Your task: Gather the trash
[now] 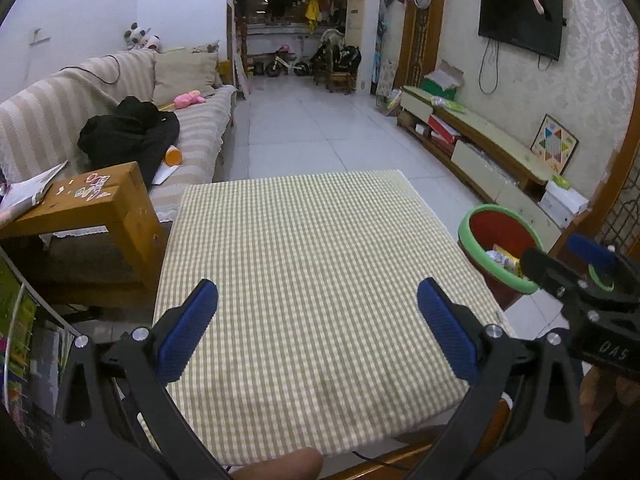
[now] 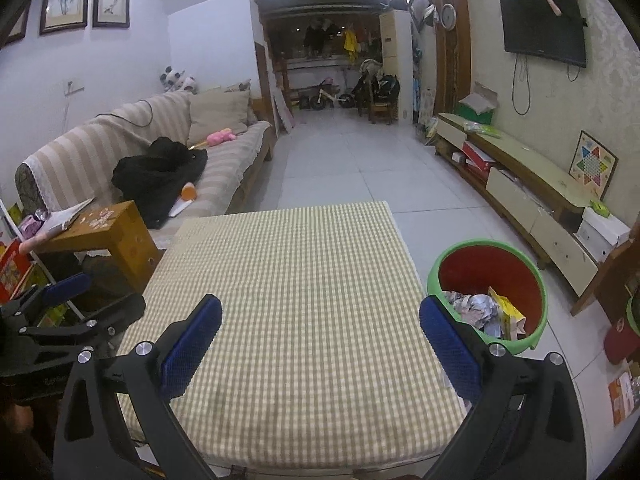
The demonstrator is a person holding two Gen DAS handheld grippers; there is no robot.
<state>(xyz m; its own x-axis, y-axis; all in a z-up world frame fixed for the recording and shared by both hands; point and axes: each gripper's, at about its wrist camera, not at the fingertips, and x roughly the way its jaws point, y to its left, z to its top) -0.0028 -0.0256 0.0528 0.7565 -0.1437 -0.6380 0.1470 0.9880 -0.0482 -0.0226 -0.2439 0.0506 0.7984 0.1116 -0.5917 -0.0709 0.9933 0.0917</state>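
Trash (image 2: 486, 314) crumpled in upright bin (image 2: 486, 246), tools (image 1: 318, 330) (image 2: 320, 338) spread wide

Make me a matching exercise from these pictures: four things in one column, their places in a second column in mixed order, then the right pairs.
Things:
1. crumpled paper
2. black coat
3. game board
4. television

Places:
A. leaning on the wall atop the low cabinet
B. inside the bin with the green rim
C. hung high on the right wall
D. heaped on the striped sofa

Pairs: 1-B, 2-D, 3-A, 4-C
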